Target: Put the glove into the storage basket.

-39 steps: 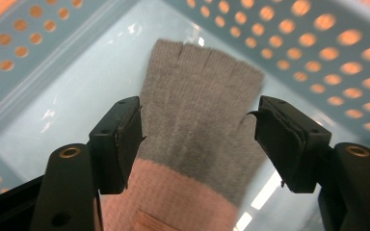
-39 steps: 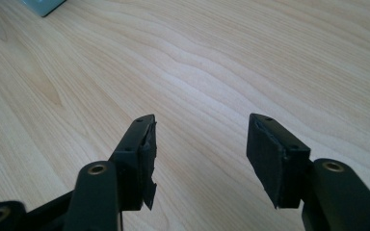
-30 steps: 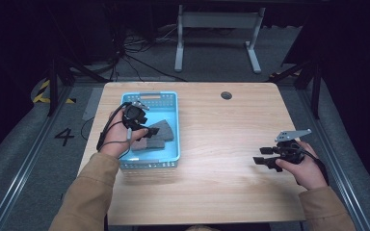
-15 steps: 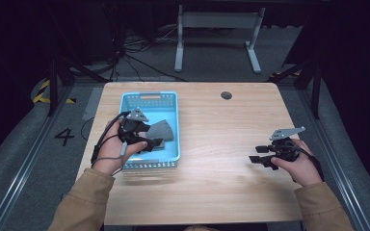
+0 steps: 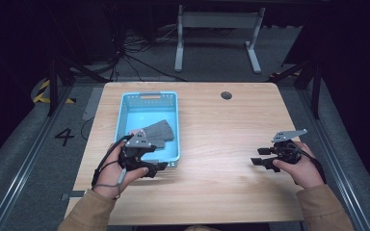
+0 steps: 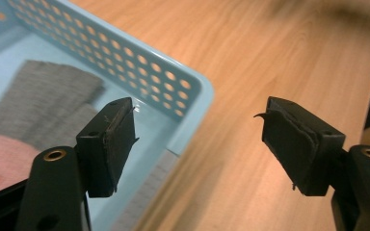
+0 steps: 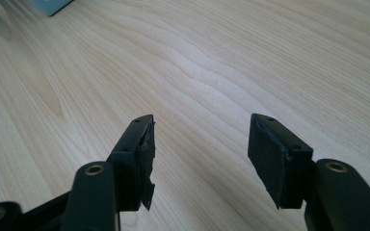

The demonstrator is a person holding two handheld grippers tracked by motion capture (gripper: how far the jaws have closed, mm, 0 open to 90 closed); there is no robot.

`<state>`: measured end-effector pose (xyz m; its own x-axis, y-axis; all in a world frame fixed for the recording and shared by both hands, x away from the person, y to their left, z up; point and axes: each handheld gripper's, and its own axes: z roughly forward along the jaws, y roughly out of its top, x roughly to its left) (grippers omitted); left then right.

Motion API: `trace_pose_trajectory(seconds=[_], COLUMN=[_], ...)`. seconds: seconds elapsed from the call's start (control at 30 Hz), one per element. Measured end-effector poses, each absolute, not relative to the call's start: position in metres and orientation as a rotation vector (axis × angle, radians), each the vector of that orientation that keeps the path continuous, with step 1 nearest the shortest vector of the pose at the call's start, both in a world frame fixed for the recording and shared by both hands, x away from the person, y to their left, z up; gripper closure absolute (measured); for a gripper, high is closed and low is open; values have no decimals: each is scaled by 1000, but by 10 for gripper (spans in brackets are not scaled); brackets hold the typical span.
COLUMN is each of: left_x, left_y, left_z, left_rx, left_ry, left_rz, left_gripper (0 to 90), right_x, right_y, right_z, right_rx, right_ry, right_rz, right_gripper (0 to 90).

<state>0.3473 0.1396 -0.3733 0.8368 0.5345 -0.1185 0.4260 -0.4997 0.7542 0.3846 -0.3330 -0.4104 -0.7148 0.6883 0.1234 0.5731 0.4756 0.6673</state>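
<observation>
High view: wooden table point(image 5: 212, 144), pale and bare at the middle. Light blue perforated basket point(image 5: 149, 126) on its left half, holding a folded grey cloth point(image 5: 158, 131) against the near right wall. Left gripper point(image 5: 153, 168) at the basket's near right corner, just outside the rim, jaws spread wide after opening, nothing between them; cloth lying behind and left of them, apart. Right gripper point(image 5: 261, 157) well off at the table's right, jaws parted, empty, over bare wood.
</observation>
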Motion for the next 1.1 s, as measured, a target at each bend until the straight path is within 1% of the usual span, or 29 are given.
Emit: trace_pose_trajectory(seconds=[0.3, 0.43, 0.5, 0.63, 0.7, 0.9, 1.0, 1.1], left_x=[319, 312, 310, 311, 312, 315, 316, 316], left_y=[127, 121, 121, 121, 120, 122, 122, 121], left_z=[-413, -432, -441, -452, -458, -464, -465, -466], left_rx=[2152, 2149, 2134, 2141, 2173, 2229, 2244, 2261], left_ry=[692, 705, 719, 762, 768, 823, 819, 814], left_rz=[152, 179, 216, 232, 226, 252, 224, 241], left_gripper=[285, 283, 281, 273, 277, 283, 280, 279], right_x=[383, 383, 384, 386, 387, 389, 388, 389], right_y=[-332, -331, -330, -331, -331, -331, -331, -332], right_z=[-417, -419, -421, -425, -427, -433, -433, -435], right_rx=[1108, 1113, 1110, 1116, 1125, 1133, 1140, 1146], right_ry=[2577, 2579, 2580, 2581, 2578, 2571, 2559, 2546], right_rz=[1045, 1039, 1038, 1025, 1021, 1005, 1014, 1015], right_gripper=[436, 435, 431, 427, 427, 419, 417, 416])
